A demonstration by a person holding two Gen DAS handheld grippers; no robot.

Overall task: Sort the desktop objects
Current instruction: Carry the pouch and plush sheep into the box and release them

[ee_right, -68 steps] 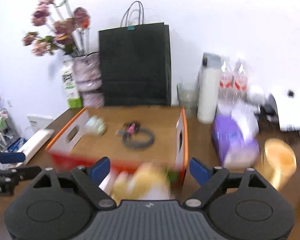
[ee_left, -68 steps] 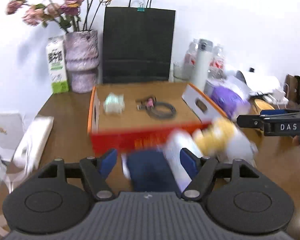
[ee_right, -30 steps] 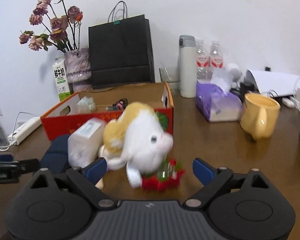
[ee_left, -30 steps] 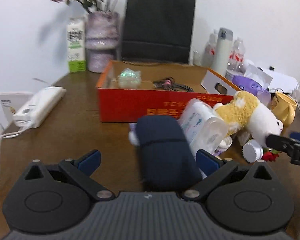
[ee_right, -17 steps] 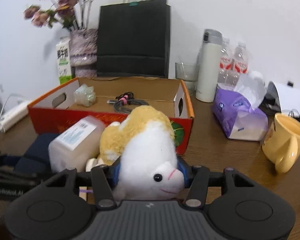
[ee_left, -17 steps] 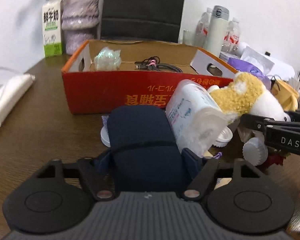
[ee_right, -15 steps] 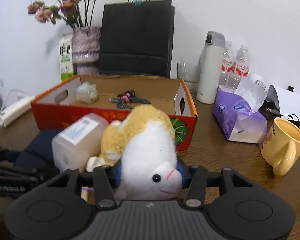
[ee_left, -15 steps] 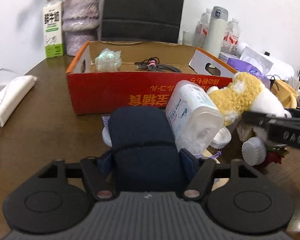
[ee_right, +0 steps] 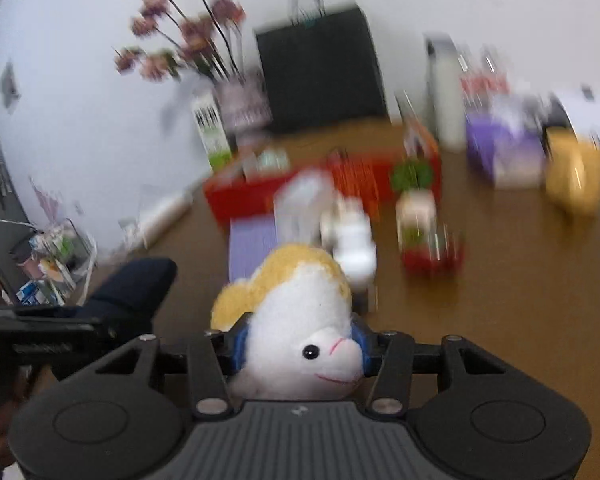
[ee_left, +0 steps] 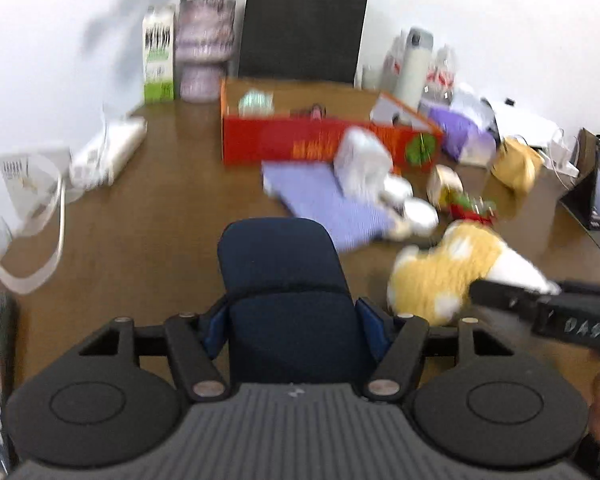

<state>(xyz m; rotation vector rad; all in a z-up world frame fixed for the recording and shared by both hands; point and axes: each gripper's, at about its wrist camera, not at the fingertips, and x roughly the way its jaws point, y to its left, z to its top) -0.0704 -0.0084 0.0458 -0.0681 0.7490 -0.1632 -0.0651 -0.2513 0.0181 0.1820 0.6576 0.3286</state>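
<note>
My left gripper (ee_left: pixel 292 320) is shut on a dark navy soft case (ee_left: pixel 280 264) and holds it above the brown table. My right gripper (ee_right: pixel 300 344) is shut on a white and yellow plush toy (ee_right: pixel 296 304), also lifted. The plush (ee_left: pixel 440 272) and the right gripper show at the right of the left wrist view. The navy case (ee_right: pixel 132 280) shows at the left of the right wrist view. A red cardboard box (ee_left: pixel 300 140) stands farther back, holding a cable and a pale green item. Both views are blurred.
In front of the box lie a purple cloth (ee_left: pixel 324 196), a white plastic bottle (ee_left: pixel 360 160), white caps and a small red-green item (ee_left: pixel 472 208). A yellow mug (ee_right: pixel 576 176), purple tissue pack, thermos, black bag (ee_left: pixel 304 24), vase and milk carton stand behind. A power strip (ee_left: pixel 104 156) lies left.
Both grippers have closed on their objects and lifted back, away from the box. The case and plush have left the pile, uncovering the purple cloth.
</note>
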